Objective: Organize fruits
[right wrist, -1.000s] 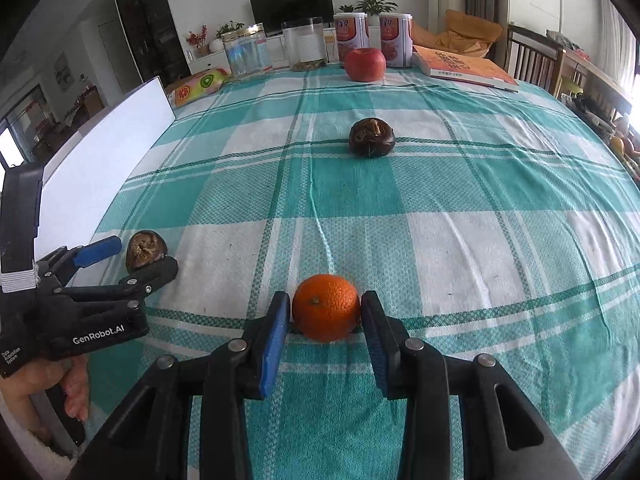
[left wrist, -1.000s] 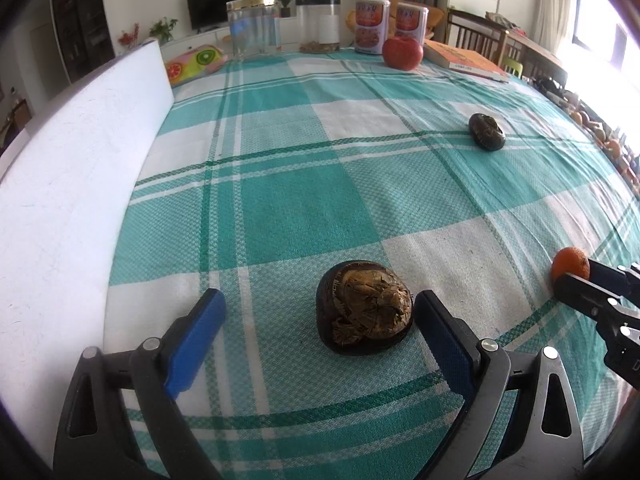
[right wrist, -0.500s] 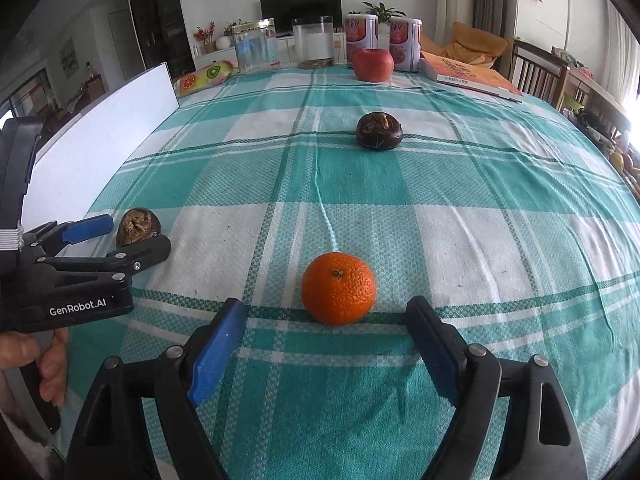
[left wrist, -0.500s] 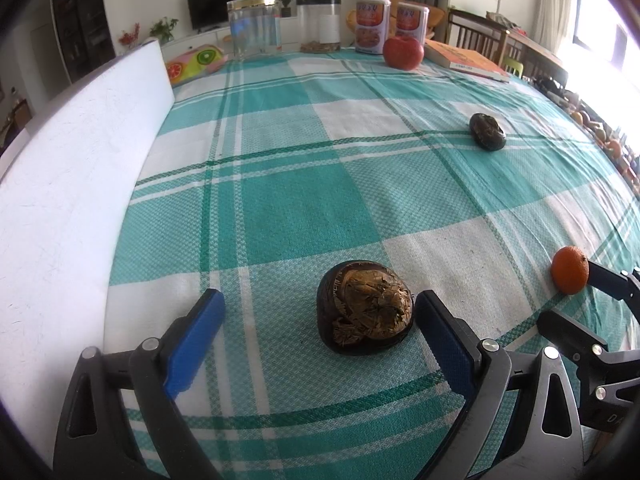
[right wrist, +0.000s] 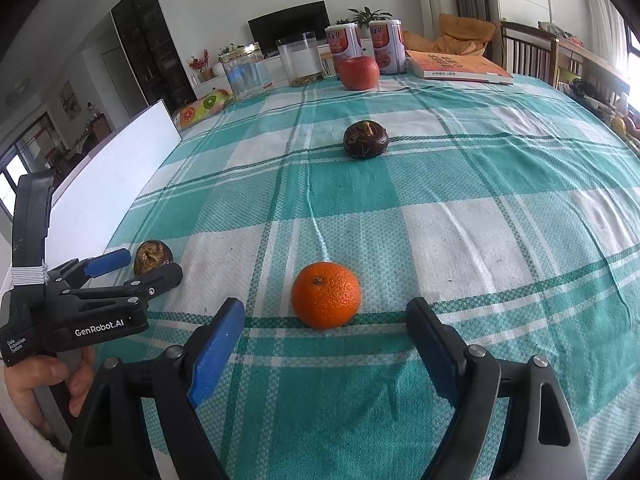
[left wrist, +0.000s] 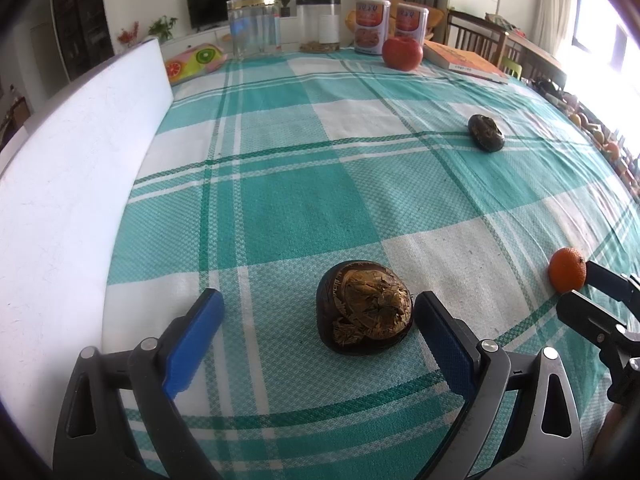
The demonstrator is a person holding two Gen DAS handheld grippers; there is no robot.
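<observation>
A dried dark brown fruit [left wrist: 364,308] lies on the green checked tablecloth [left wrist: 300,208] between the fingers of my left gripper [left wrist: 316,300], which is open; the fruit sits close to the right finger, unpressed. An orange [right wrist: 326,294] rests on the cloth just ahead of my right gripper [right wrist: 326,312], whose jaws stand wide apart and clear of it. A second dark fruit [right wrist: 366,138] lies mid-table, and a red apple [right wrist: 359,72] stands at the far edge. In the right wrist view the left gripper [right wrist: 148,264] is at the left around its fruit [right wrist: 152,256].
A white board [left wrist: 80,180] runs along the table's left side. At the far edge stand clear jars [left wrist: 253,26], two red tins [left wrist: 372,26] and an orange book [left wrist: 464,60]. Wooden chairs [right wrist: 528,56] stand behind the table at the right.
My right gripper has let go of the orange: its jaws spread wide and drew back slightly, leaving the orange on the cloth. The left gripper and its fruit have not moved.
</observation>
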